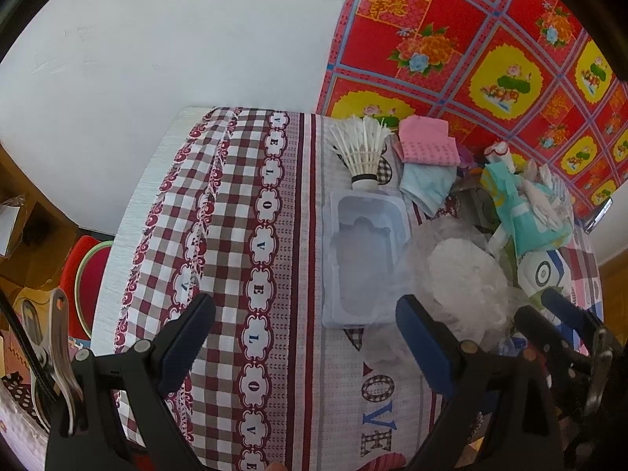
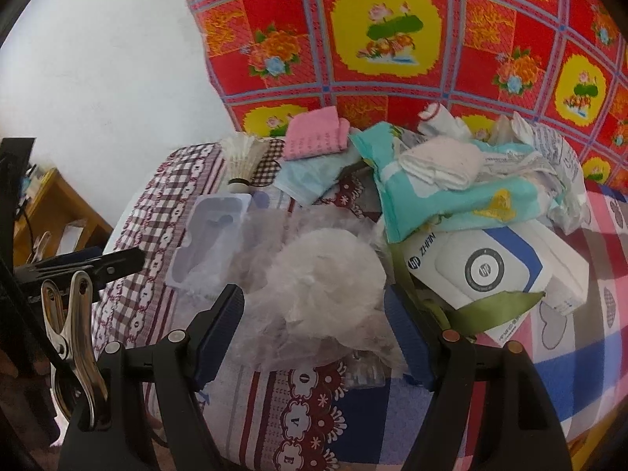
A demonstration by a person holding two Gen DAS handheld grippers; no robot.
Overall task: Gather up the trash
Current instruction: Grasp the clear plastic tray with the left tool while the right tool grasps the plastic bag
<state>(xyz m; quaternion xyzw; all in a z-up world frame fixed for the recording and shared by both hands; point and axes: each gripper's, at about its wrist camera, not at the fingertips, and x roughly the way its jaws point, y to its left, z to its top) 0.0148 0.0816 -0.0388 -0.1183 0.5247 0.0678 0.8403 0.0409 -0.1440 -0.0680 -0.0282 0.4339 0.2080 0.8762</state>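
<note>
**Checked cloth table, trash heaped at one side; both grippers released**

Checked maroon-and-white tablecloth (image 1: 235,212) covers the table, with a red and yellow floral cloth (image 2: 392,39) hanging behind it. All places below are given relative to the crumpled clear plastic bag (image 2: 322,286).

Behind the bag, toward the floral cloth: a teal wrapper (image 2: 451,196) with a wad of white tissue (image 2: 439,165) on top. Right of the bag, touching it: a white printed box (image 2: 490,267) with a green ribbon (image 2: 498,306) across its near edge. Left of the bag, touching it: a clear plastic tray (image 1: 363,259). Beyond the tray: a white shuttlecock (image 1: 363,149), its cork touching the tray's far rim. Behind the bag, left of the wrapper: folded pink cloth (image 2: 314,133) on pale blue cloth (image 2: 310,180).

Right gripper (image 2: 318,329): spread wide, its fingers either side of the bag, not closed on it. Left gripper (image 1: 306,337): spread wide over bare tablecloth, left of the bag, holding nothing.
</note>
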